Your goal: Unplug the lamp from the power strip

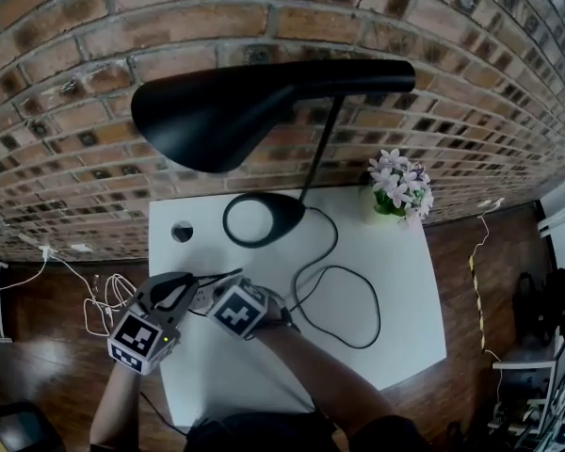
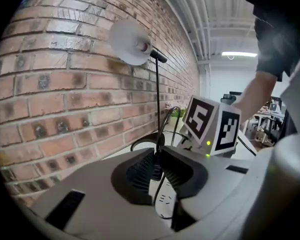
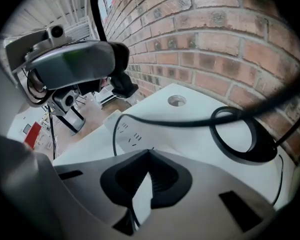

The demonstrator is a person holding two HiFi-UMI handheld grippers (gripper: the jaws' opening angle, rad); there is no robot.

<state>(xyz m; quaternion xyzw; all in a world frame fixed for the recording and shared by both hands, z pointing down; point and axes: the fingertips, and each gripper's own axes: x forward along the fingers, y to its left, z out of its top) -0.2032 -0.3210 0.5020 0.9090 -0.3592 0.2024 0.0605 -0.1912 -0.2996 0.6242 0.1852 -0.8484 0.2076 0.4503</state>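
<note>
- In the left gripper view, the left gripper (image 2: 158, 151) has its jaws clamped on the black plug (image 2: 155, 171) of the lamp's cord. The white power strip (image 2: 165, 201) lies just under them with its slots showing.
- The same view looks across at the right gripper's marker cube (image 2: 212, 126) close by. It also looks up into the pale underside of the lamp (image 2: 132, 41) shade, which the head view shows only from above as a black cone.
- In the right gripper view, the right gripper (image 3: 148, 153) has its jaw tips drawn together, closed on the near end of the power strip. A white sliver of the strip shows between the pads.
- Only that view shows the left gripper from the side. It is raised above the surface (image 1: 405, 271), with its black jaws clear of the strip.
- The head view alone gives the whole layout.
  - The lamp base (image 1: 262, 219) stands near the brick wall (image 1: 75, 111).
  - The cord (image 1: 336, 236) loops over the right half of the surface.
  - A round hole (image 1: 182, 232) sits left of the base.
  - A pot of pale flowers (image 1: 400, 188) is at the far right corner.
- In the head view both grippers sit side by side at the near left edge. Their jaws and the strip are too crowded there to read.
</note>
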